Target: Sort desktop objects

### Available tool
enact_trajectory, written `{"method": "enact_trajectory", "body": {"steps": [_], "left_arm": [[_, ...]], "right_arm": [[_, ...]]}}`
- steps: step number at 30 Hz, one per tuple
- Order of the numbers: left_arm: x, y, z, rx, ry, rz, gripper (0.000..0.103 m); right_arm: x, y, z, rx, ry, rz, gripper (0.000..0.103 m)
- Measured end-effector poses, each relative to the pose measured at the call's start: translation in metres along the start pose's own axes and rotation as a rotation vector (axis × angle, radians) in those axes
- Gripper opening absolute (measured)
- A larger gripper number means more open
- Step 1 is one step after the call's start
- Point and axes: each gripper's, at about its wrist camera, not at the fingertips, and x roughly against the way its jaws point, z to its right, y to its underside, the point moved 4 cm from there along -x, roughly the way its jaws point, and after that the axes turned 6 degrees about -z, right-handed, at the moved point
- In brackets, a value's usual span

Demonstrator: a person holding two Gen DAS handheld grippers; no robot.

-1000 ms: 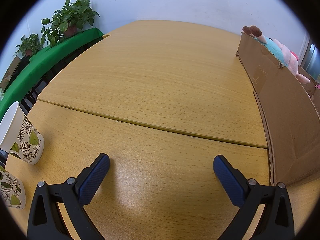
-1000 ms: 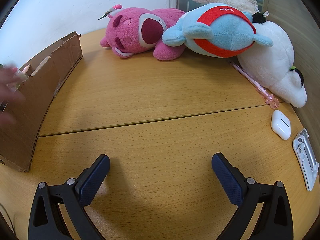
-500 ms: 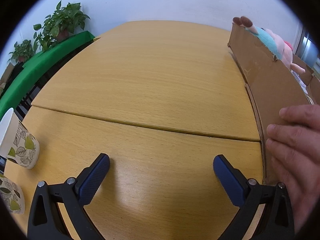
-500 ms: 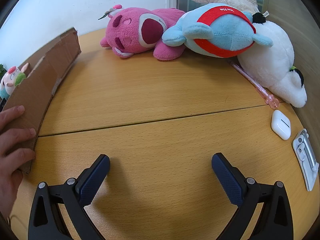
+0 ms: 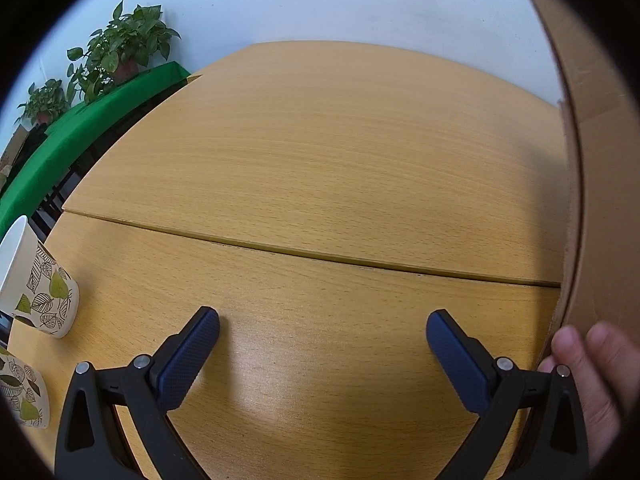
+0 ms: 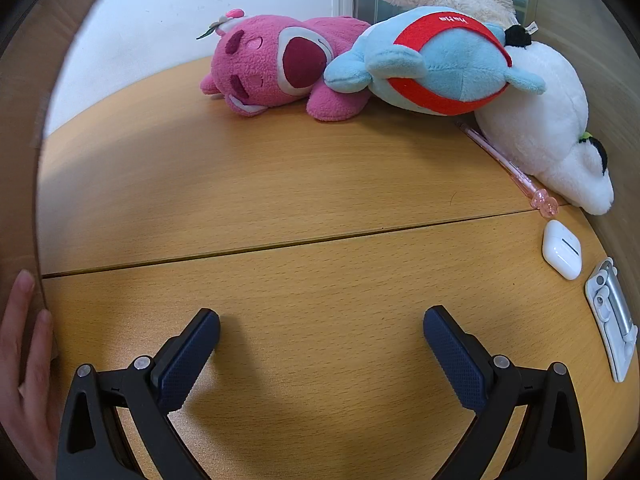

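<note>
Both claws rest low over the tan wooden bench [image 5: 320,168] and hold nothing. The left claw [image 5: 322,334] is spread wide, and so is the right claw [image 6: 321,332]. They look parked, as if waiting while a bare hand [image 6: 24,364] does a job first.

That hand presses flat on the tall brown cardboard box [image 5: 596,184], which stands between the two claws. It is probably setting the box where the toys can go in.

The things to sort lie along the far edge and the right edge of the bench: a pink plush bear [image 6: 276,68], a blue and red plush toy [image 6: 436,64], a white plush animal [image 6: 544,136], a thin pink pen [image 6: 508,166], a small white earbud case [image 6: 562,248] and a white metal clip [image 6: 612,316]. Two paper cups with green leaf prints [image 5: 40,292] sit at the left edge.
</note>
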Motion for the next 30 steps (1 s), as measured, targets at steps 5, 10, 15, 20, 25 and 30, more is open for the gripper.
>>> {"method": "enact_trajectory", "body": {"steps": [5, 10, 15, 20, 25, 30], "left_arm": [[-0.0007, 0.0004, 0.0005, 0.001, 0.000, 0.002, 0.103], [-0.0006, 0.0004, 0.0005, 0.001, 0.000, 0.001, 0.103], [-0.0005, 0.0000, 0.0006, 0.003, -0.001, 0.002, 0.103], [-0.0009, 0.0001, 0.0010, 0.003, -0.001, 0.002, 0.103], [-0.0008, 0.0001, 0.0006, 0.023, -0.012, 0.001, 0.103], [-0.0007, 0.0001, 0.0008, 0.023, -0.012, 0.002, 0.103]], "right_arm": [[-0.0004, -0.0004, 0.0000, 0.000, 0.000, 0.001, 0.103], [-0.0008, -0.0005, 0.0003, 0.000, 0.000, 0.001, 0.103], [-0.0012, -0.0001, 0.0004, 0.000, 0.000, 0.003, 0.103], [-0.0010, 0.0000, 0.0002, 0.000, 0.000, 0.003, 0.103], [-0.0012, 0.0003, 0.0001, 0.000, 0.001, 0.005, 0.103], [-0.0005, 0.0015, -0.0003, 0.000, 0.001, 0.005, 0.103]]}}
